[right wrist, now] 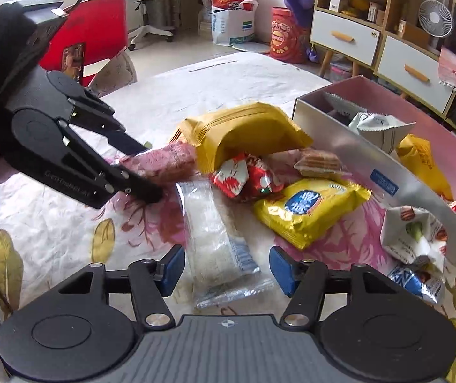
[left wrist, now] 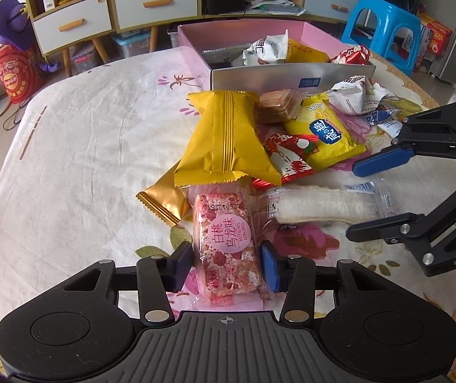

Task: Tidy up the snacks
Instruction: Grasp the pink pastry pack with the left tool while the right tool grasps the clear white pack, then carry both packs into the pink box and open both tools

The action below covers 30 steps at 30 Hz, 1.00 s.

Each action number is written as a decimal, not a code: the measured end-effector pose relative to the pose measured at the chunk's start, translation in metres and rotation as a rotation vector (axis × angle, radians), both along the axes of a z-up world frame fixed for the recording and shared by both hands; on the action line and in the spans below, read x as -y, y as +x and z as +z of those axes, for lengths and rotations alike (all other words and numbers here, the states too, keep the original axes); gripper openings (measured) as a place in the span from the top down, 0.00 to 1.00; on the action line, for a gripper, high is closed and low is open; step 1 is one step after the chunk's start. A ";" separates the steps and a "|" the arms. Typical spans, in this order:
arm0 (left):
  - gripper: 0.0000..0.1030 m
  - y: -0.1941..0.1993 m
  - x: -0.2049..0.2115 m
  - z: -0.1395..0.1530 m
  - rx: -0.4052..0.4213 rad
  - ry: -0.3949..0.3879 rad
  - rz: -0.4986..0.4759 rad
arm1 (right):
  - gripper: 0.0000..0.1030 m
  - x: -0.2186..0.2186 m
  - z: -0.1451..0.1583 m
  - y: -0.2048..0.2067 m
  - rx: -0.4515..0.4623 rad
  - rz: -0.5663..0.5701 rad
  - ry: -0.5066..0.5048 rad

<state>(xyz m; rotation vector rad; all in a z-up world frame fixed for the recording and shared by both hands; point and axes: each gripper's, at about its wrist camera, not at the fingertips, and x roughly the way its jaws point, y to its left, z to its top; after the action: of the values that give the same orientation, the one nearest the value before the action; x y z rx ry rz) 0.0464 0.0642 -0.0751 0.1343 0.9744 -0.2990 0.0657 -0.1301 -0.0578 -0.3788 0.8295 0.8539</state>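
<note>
A pile of snack packets lies on a flowered tablecloth before an open pink and silver box (left wrist: 291, 76). My left gripper (left wrist: 226, 265) has its blue pads against the two sides of a pink snack bar (left wrist: 224, 239) in a clear wrapper, which rests on the cloth. In the right wrist view the same left gripper (right wrist: 148, 169) straddles that pink bar (right wrist: 170, 159). My right gripper (right wrist: 226, 269) stands open around a white rice cracker packet (right wrist: 212, 239), with gaps at both pads. It enters the left wrist view as the right gripper (left wrist: 355, 201) beside the white packet (left wrist: 323, 206).
A large yellow pack (left wrist: 224, 137), a gold pack (left wrist: 164, 201), a red pack (left wrist: 288, 156), a small yellow pack (left wrist: 326, 134) and a wafer pack (left wrist: 275, 105) lie close behind. The box holds several packets. A blue stool (left wrist: 384, 25) and drawers stand beyond the table.
</note>
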 end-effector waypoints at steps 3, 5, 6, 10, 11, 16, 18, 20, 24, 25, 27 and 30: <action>0.58 0.002 0.001 -0.001 0.007 -0.001 0.001 | 0.51 -0.004 -0.002 0.004 0.001 -0.012 -0.002; 0.58 0.003 0.002 -0.001 0.011 -0.001 0.003 | 0.51 -0.008 -0.004 0.005 -0.004 -0.018 0.000; 0.58 0.003 0.002 -0.001 0.013 -0.002 0.003 | 0.51 -0.012 -0.006 0.005 -0.002 -0.018 -0.002; 0.58 0.003 0.002 -0.002 0.024 -0.006 0.003 | 0.52 -0.025 -0.010 0.000 0.019 -0.005 -0.020; 0.58 0.003 0.002 -0.002 0.026 -0.009 0.004 | 0.57 -0.027 -0.010 -0.001 0.027 -0.004 -0.021; 0.67 0.002 -0.002 0.000 0.025 -0.031 0.013 | 0.78 -0.034 -0.007 -0.006 0.070 0.000 -0.031; 0.70 0.002 -0.004 0.001 0.020 -0.038 0.016 | 0.81 -0.035 -0.006 -0.010 0.098 0.007 -0.045; 0.71 0.001 -0.005 0.002 0.014 -0.040 0.013 | 0.85 -0.033 -0.004 -0.012 0.108 0.005 -0.042; 0.71 -0.004 -0.007 0.005 0.006 -0.038 0.005 | 0.89 -0.027 0.001 -0.015 0.117 -0.002 -0.036; 0.71 -0.006 -0.008 0.006 0.004 -0.039 0.003 | 0.89 -0.026 0.001 -0.017 0.122 -0.001 -0.037; 0.72 -0.009 -0.008 0.008 0.001 -0.047 -0.007 | 0.91 -0.026 0.003 -0.019 0.129 0.005 -0.037; 0.72 -0.015 -0.008 0.013 0.012 -0.054 -0.026 | 0.92 -0.024 0.007 -0.023 0.133 0.014 -0.034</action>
<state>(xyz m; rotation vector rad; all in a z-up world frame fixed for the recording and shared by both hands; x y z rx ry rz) 0.0310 0.0720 -0.0618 0.0994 0.9526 -0.3475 0.0423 -0.1064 -0.0510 -0.4670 0.7194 0.8196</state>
